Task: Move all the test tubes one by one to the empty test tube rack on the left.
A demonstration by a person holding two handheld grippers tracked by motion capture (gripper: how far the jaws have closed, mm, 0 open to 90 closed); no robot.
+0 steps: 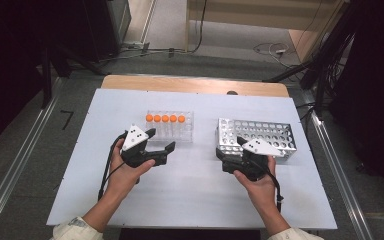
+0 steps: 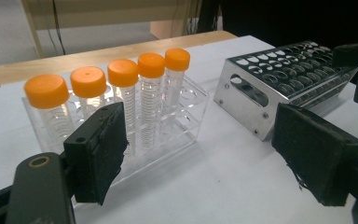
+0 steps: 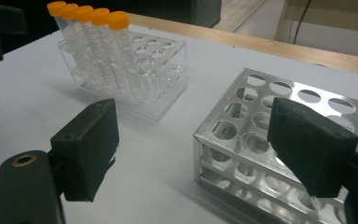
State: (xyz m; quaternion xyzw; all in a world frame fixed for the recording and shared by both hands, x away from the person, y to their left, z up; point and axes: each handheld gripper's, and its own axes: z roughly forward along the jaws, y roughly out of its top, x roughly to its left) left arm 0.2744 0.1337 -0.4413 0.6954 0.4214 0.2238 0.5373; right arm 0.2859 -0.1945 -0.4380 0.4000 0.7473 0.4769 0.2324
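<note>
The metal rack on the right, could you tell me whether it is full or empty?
Empty: every visible hole of the metal rack is open.

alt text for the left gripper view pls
Two open black jaws of the left gripper frame a clear rack holding five orange-capped tubes in a row. To its right an empty perforated metal rack sits on the white table.

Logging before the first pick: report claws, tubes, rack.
Left claw and right claw open, empty. Five orange-capped clear tubes upright in clear plastic rack. Perforated metal rack empty. Nothing between.
</note>
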